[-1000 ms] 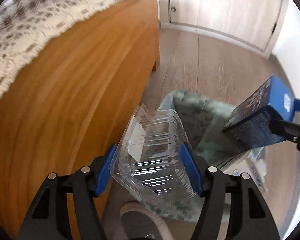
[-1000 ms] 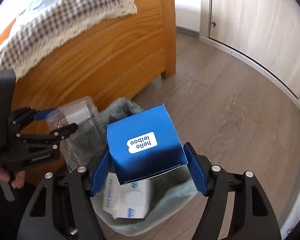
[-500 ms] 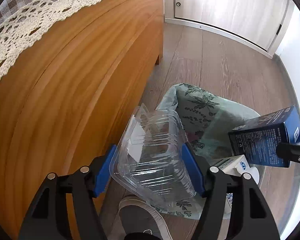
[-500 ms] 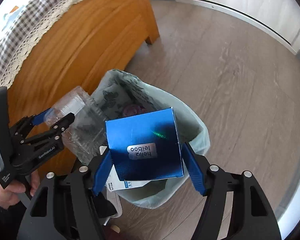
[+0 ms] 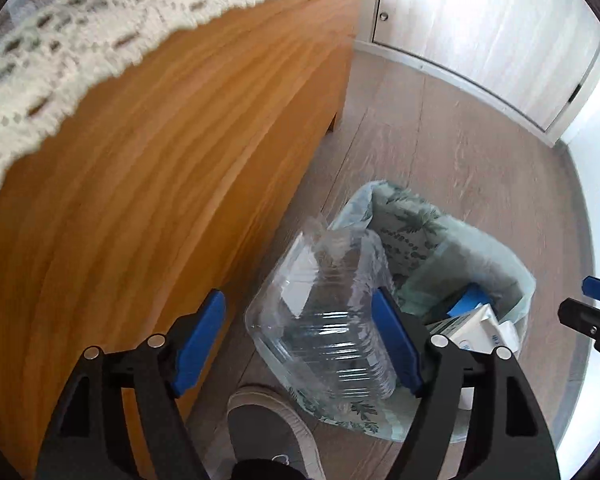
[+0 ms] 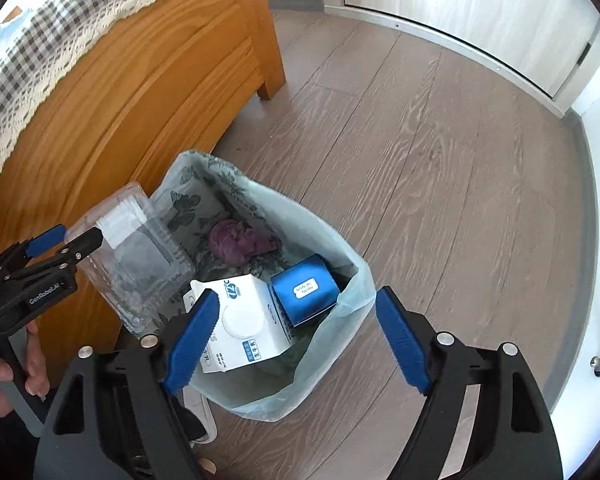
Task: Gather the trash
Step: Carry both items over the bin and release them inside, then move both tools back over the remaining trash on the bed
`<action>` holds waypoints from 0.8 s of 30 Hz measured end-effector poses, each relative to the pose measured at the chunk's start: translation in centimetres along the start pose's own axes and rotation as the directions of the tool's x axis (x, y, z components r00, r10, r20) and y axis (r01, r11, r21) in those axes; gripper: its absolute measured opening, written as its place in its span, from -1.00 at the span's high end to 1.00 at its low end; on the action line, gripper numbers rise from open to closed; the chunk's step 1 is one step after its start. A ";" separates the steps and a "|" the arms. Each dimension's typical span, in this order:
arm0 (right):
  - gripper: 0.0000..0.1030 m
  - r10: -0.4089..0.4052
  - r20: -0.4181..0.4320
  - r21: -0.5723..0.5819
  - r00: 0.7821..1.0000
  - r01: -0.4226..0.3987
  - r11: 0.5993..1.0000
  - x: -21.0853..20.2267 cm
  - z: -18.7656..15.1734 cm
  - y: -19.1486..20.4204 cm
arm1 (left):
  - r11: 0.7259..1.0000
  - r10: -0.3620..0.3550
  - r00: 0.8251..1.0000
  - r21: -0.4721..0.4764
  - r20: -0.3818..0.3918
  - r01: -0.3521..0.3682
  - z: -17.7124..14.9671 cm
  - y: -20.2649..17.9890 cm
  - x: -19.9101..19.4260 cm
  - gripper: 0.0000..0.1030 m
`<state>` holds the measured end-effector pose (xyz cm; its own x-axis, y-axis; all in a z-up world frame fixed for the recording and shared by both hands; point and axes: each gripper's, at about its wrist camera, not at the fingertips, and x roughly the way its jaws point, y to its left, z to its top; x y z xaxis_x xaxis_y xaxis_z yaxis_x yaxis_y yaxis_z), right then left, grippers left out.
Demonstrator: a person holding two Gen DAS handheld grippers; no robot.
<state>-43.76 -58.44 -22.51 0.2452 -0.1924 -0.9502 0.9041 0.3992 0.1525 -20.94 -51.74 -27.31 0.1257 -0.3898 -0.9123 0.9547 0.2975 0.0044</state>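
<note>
I have both grippers hanging over the bin (image 6: 352, 276), which stands on the floor just beside the wooden bed frame (image 6: 140, 92), and the drop is half made. My right gripper (image 6: 296, 336) has just been opening and its fingers now stand wide apart with nothing between them. The blue box (image 6: 305, 289) is out of its hold and lies inside the bin, below and a little beyond the fingertips.

My left gripper (image 5: 300, 340) has also just been opening. The clear plastic container (image 5: 324, 312) is between its fingers, lying against the right pad (image 5: 396, 344), while the left pad (image 5: 198, 344) stands clear of it with a gap. So I judge it released, or very nearly: it tips toward the near rim of the bin and hangs partly over the edge instead of over the middle. In the right wrist view the same container sits at the bin's left rim, against the bed frame side.

Inside the bin, which is lined with a pale green leaf-print bag (image 5: 416, 232), I see the blue box, a white carton (image 6: 244, 324) with a round cap right under my right gripper's left finger, and a crumpled purple wad (image 6: 240, 242) further in.

What is left, as I judge it: get the clear container fully inside, since it could slide off the rim to the floor.
</note>
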 end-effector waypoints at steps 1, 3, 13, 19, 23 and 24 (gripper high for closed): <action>-0.50 0.002 0.007 0.005 1.000 -0.002 1.000 -0.2 0.2 -0.2 | 1.000 -0.023 1.000 0.016 0.002 0.023 -0.1 -0.3 -0.1 -0.41; -0.50 0.009 0.015 0.014 1.000 -0.009 1.000 -0.6 0.3 -0.4 | 0.994 -0.041 0.997 0.094 -0.062 0.046 -0.8 -1.4 0.6 -0.41; -0.50 0.054 0.028 0.006 0.998 -0.054 0.999 -2.1 -0.1 -0.2 | 0.998 -0.039 0.999 -0.056 0.018 0.040 -0.3 1.3 -0.6 0.31; -0.50 0.058 0.035 -0.002 0.998 -0.058 0.998 -2.9 0.2 0.4 | 0.994 0.002 1.000 -0.110 0.005 -0.001 -0.1 3.2 -1.6 0.05; -0.50 0.051 0.043 -0.035 0.998 -0.050 0.998 -3.7 0.3 1.0 | 0.997 0.004 1.000 -0.071 0.021 -0.002 0.7 3.0 -3.5 0.03; -0.50 0.050 0.048 -0.038 0.998 -0.048 0.998 -3.9 0.3 1.1 | 0.998 -0.008 0.999 -0.066 0.050 0.011 0.9 3.0 -4.7 -0.02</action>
<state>-43.58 -57.54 -18.55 0.3063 -0.2147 -0.9274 0.8774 0.4415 0.1876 -18.45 -49.81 -22.66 0.1313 -0.4349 -0.8908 0.9360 0.3503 -0.0331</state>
